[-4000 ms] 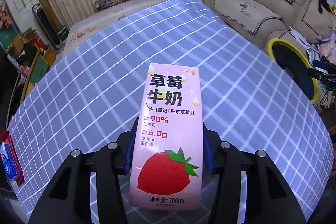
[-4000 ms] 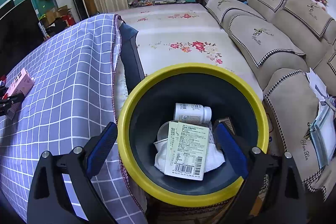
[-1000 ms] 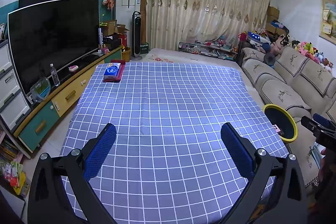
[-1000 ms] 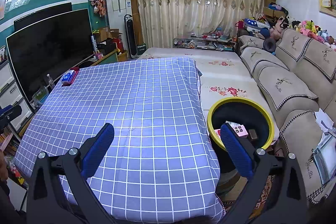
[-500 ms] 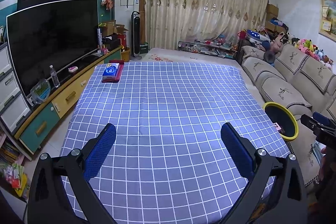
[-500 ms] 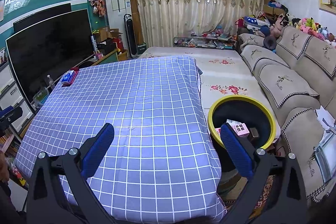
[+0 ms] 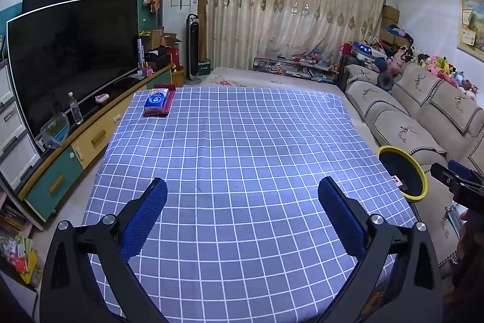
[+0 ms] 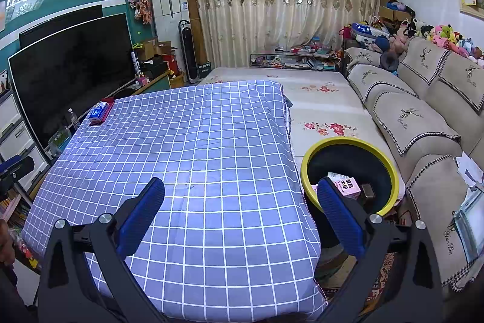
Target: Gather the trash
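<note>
A black trash bin with a yellow rim [image 8: 390, 165] stands on the floor right of the table; it also shows in the left wrist view [image 7: 422, 171]. The pink strawberry milk carton [image 8: 345, 186] lies inside it. My left gripper [image 7: 242, 217] is open and empty, held high over the near part of the blue checked tablecloth [image 7: 242, 147]. My right gripper [image 8: 240, 217] is open and empty, above the table's near right corner, left of the bin. The right gripper's tip shows at the right edge of the left wrist view [image 7: 453, 177].
A blue tissue pack on a red holder [image 7: 157, 103] lies at the table's far left corner. A TV [image 7: 69, 59] on a long cabinet stands left. A beige sofa [image 8: 423, 111] runs along the right. A floral-covered low surface [image 8: 317, 111] lies beyond the bin.
Four seconds ago my left gripper held the milk carton; now it is open and the carton lies in the bin. Both grippers have drawn back and up. Over the last second little moved.
</note>
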`<move>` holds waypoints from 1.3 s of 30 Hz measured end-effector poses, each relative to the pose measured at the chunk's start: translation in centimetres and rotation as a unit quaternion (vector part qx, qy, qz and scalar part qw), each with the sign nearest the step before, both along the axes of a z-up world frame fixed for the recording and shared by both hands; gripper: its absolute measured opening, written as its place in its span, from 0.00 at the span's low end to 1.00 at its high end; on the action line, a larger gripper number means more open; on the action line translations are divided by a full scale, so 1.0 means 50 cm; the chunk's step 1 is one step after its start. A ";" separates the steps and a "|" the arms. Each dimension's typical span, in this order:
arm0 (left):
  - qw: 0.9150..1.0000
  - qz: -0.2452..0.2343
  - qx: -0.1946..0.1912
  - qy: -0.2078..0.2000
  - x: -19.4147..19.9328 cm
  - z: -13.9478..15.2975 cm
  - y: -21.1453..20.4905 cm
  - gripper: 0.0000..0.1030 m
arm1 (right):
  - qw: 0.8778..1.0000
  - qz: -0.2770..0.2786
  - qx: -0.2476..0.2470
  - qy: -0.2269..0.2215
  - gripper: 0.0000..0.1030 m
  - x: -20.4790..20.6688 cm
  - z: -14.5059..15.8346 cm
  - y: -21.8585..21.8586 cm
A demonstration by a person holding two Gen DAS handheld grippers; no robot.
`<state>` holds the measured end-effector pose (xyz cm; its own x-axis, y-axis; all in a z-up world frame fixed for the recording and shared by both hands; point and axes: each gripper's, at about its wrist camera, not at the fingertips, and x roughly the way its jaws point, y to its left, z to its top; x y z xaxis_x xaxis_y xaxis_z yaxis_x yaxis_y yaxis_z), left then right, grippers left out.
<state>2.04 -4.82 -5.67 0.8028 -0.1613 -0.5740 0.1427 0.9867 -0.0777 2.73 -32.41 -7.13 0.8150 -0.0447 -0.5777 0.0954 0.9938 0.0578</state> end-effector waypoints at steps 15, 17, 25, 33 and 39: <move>1.000 0.001 0.002 0.000 -0.001 -0.001 -0.001 0.95 | 1.000 0.000 0.002 0.002 0.93 0.003 -0.006 0.005; 1.000 0.001 0.003 0.000 -0.001 -0.002 -0.002 0.95 | 1.000 0.000 0.002 0.002 0.93 0.003 -0.006 0.005; 1.000 0.002 0.003 0.002 -0.002 -0.007 -0.005 0.95 | 1.000 0.001 0.003 0.003 0.93 0.004 -0.011 0.007; 1.000 0.001 0.003 0.003 -0.001 -0.007 -0.005 0.95 | 1.000 0.001 0.003 0.004 0.93 0.004 -0.014 0.009; 1.000 0.001 0.004 0.004 -0.003 -0.009 -0.008 0.95 | 1.000 0.000 0.003 0.003 0.93 0.003 -0.016 0.009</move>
<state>1.88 -5.23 -6.10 0.7988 -0.1554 -0.5812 0.1408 0.9875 -0.0706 2.91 -31.94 -7.92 0.8112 -0.0399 -0.5834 0.0949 0.9934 0.0639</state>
